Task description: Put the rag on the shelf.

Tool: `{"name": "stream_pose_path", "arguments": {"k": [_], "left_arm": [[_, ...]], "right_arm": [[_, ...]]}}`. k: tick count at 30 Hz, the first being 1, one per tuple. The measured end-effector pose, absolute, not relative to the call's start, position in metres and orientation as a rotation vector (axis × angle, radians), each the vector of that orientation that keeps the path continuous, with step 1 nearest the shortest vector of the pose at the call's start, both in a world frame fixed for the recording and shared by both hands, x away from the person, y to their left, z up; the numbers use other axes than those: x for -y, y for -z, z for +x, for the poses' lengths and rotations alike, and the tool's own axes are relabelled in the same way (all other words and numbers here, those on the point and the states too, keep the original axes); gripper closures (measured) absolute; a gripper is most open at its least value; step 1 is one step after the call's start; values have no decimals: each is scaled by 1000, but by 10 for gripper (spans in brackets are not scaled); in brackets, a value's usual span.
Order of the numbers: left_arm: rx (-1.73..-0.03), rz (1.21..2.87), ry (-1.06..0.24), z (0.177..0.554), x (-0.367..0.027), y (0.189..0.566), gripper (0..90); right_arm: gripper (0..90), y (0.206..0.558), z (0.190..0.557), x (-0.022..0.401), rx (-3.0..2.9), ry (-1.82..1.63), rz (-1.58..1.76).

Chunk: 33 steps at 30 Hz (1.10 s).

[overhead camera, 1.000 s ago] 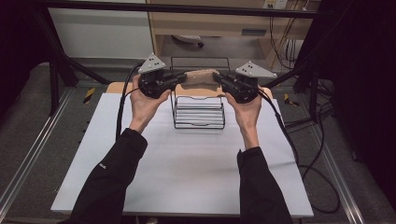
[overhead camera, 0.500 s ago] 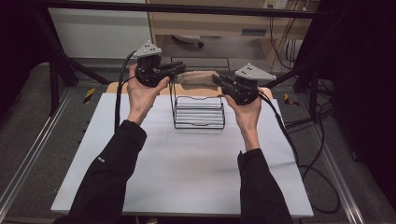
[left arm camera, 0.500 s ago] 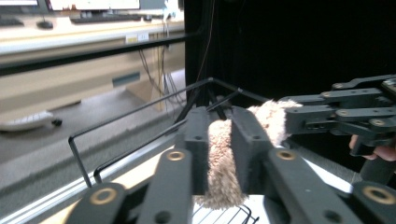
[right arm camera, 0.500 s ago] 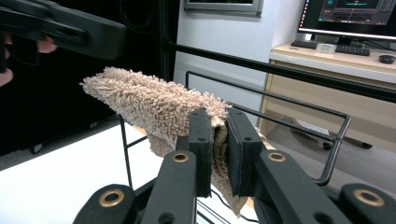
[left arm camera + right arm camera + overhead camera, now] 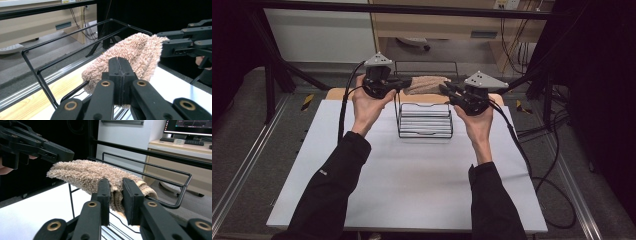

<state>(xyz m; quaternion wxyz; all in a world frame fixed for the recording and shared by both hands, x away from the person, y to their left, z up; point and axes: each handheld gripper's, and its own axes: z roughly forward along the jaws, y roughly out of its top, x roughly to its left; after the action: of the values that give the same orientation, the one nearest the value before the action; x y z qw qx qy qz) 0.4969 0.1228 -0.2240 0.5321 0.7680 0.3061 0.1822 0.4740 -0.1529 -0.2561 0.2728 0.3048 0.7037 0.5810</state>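
Observation:
A beige fluffy towel [image 5: 427, 85] hangs stretched between my two grippers above a black wire rack [image 5: 424, 122] on the white table [image 5: 412, 190]. My left gripper [image 5: 409, 84] is shut on the towel's left end; its jaws have just been closing. In the left gripper view the pads meet [image 5: 119, 65] at the towel [image 5: 132, 55]. My right gripper [image 5: 444, 89] is shut on the right end. In the right gripper view a fold of towel [image 5: 87, 175] fills the gap between its pads [image 5: 116, 187]; these jaws have just been opening slightly.
The rack's top wires [image 5: 62, 37] run just behind the towel. A wooden board [image 5: 337, 92] lies along the table's far edge. Cables [image 5: 552, 175] trail off the right side. A desk with a monitor [image 5: 190, 125] stands beyond the rack.
My left gripper rose a little with the towel's left end, then came slightly back down. The right hand kept still.

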Motion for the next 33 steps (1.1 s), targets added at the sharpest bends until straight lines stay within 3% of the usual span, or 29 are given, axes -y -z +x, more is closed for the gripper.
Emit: {"name": "stream_pose_path", "arguments": {"k": [5,12,14,15,16,17,21,33], "left_arm": [[-728,1850,-441,498,-122,230,899],[-705,1870,-461,496,-122,236,899],[-697,1881,-467,495,-122,239,900],[-692,1889,-474,494,-122,240,899],[-688,1891,-479,493,-121,241,899],[-682,1890,-477,492,-122,243,899],[-671,1891,-476,488,-122,249,899],[-694,1895,-472,495,-119,262,899]], "right_arm": [[631,253,470,156,-1911,-1580,821],[555,245,467,156,-1884,-1604,819],[577,243,467,155,-1881,-1614,823],[674,242,469,153,-1908,-1607,827],[674,242,469,153,-1908,-1607,827],[771,245,470,151,-1951,-1572,851],[887,256,472,149,-1999,-1519,887],[890,275,482,155,-1992,-1489,970]]}}
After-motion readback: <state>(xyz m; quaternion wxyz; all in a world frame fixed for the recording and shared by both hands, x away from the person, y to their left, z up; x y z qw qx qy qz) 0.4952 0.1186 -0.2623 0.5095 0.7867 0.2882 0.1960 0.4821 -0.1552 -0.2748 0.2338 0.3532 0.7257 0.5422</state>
